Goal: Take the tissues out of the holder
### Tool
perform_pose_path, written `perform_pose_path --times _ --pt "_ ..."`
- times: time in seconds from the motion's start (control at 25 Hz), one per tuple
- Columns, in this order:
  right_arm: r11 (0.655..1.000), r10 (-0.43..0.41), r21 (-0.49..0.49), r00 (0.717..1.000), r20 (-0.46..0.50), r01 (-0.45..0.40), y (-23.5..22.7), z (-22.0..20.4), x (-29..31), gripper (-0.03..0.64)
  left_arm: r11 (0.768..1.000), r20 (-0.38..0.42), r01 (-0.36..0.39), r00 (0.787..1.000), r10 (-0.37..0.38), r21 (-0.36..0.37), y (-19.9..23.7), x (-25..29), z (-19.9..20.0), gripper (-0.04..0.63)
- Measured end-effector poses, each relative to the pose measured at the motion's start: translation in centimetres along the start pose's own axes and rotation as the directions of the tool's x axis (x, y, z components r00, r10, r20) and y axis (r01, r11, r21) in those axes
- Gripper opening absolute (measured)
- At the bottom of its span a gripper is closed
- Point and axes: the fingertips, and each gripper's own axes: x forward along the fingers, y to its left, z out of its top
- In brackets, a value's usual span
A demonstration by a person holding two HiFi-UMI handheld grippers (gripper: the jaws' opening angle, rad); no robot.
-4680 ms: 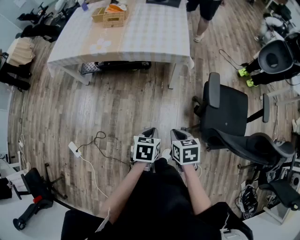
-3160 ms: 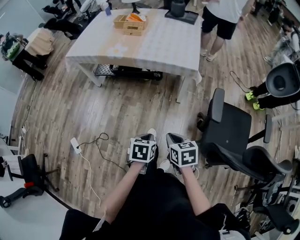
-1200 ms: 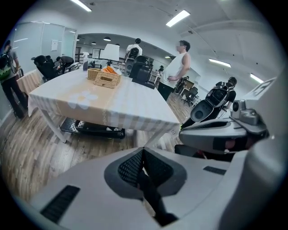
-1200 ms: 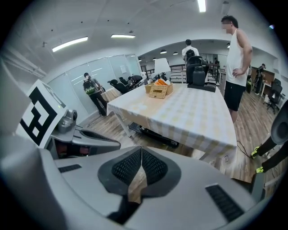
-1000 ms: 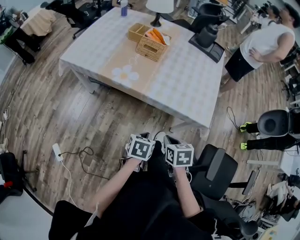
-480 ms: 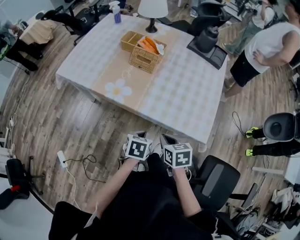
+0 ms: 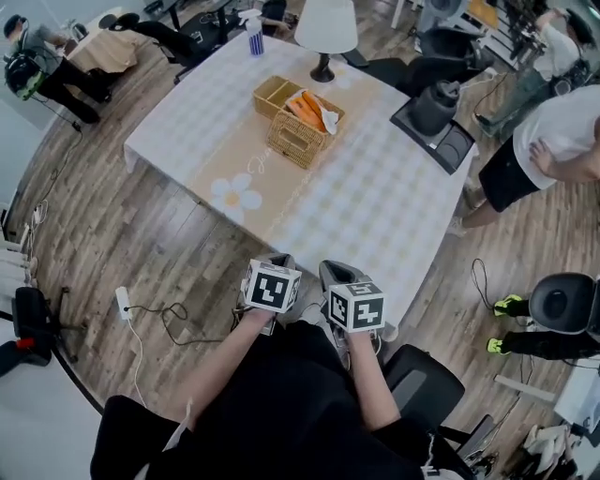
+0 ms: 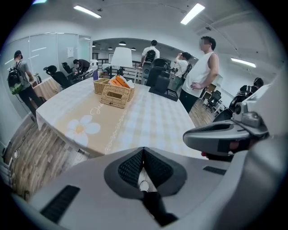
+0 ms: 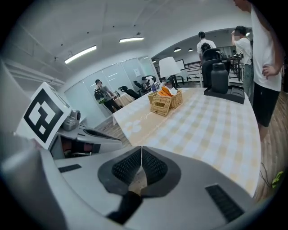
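White lamp (image 7: pixel 325 23), spray bottle (image 7: pixel 255 36) on checked table (image 7: pixel 375 206); power strip (image 7: pixel 123 302) on wood floor (image 7: pixel 178 248).

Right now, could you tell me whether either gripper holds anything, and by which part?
Nothing is held: the left gripper and right gripper are both shut on nothing, well short of the tissue holder.

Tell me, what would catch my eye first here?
The black-and-white marker cubes low in the head view, on the left claw and right claw, both shut and empty, by the near edge of a checked table. Farther across it stands a wicker holder with orange and white tissues poking up, near a white lamp.
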Motion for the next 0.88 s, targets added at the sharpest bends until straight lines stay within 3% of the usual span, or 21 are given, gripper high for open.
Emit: perform_pose_path --times 0.32,0.64,0.88 --pt "0.999 0.044 -0.019 0.999 -0.024 -0.045 0.3 -0.7 1.5 0.017 0.999 -0.026 -0.040 0.999 0.039 -0.014 1.4 1.2 -1.6 0.000" --pt "0.999 0.012 -0.038 0.999 -0.047 -0.014 -3.1 3.1 3.3 0.021 0.999 -0.007 0.020 1.000 -0.020 -0.033 1.4 4.6 3.1 0.000" --pt "0.997 0.010 -0.073 0.997 -0.077 -0.015 -3.4 7.4 6.6 0.081 0.998 0.006 0.042 0.999 -0.042 -0.041 3.7 6.0 7.6 0.000"
